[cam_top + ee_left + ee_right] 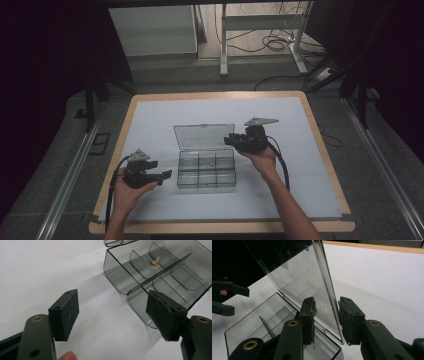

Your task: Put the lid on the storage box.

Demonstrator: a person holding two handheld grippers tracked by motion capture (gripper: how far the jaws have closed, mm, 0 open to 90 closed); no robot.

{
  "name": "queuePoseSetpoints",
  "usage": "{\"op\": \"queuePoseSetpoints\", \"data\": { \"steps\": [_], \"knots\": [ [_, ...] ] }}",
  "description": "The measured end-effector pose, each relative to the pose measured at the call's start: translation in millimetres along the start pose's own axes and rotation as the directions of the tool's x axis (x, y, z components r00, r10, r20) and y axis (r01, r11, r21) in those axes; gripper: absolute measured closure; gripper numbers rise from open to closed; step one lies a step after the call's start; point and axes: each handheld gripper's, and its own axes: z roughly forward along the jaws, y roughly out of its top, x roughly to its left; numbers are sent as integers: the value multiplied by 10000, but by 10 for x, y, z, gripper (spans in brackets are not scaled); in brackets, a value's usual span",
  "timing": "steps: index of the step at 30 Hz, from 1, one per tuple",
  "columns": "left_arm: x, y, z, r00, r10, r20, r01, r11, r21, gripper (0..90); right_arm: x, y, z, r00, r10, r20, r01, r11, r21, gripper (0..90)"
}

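Note:
A clear plastic compartment box (pixel 206 170) stands mid-table with its lid (pixel 204 136) raised upright at the far side. One far compartment holds a small gold piece (pixel 212 162), also visible from the left gripper (pixel 154 261). My right gripper (pixel 229 141) is at the lid's right edge. In the right gripper view its jaws (pixel 327 302) straddle that lid (pixel 307 277), with a gap showing on the left pad's side. My left gripper (pixel 165 177) rests left of the box, and in its own view the jaws (pixel 112 315) stand wide apart with nothing between them, facing the box's end wall (pixel 120 282).
The box sits on a white sheet (pixel 150 115) that covers a wood-edged table (pixel 320 145). Bare sheet lies on all sides of the box. Beyond the table's far edge are a metal desk frame (pixel 223 45) and loose cables (pixel 275 42) on the floor.

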Motion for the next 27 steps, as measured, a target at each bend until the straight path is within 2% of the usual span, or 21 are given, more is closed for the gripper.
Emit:
{"op": "queuePoseSetpoints", "data": {
  "steps": [20, 27],
  "knots": [
    [-20, 2, 21, 10000, -40, 24, 40, 10000, 39, 266, 62, -30, -50, 9996, -288, -72, 289, 9995, 131, 607],
    [-30, 9, 13, 9998, -166, 65, 166, 9999, 9, 266, 75, -45, -58, 9993, -369, -86, 370, 9992, 118, 597]
  ]
}}
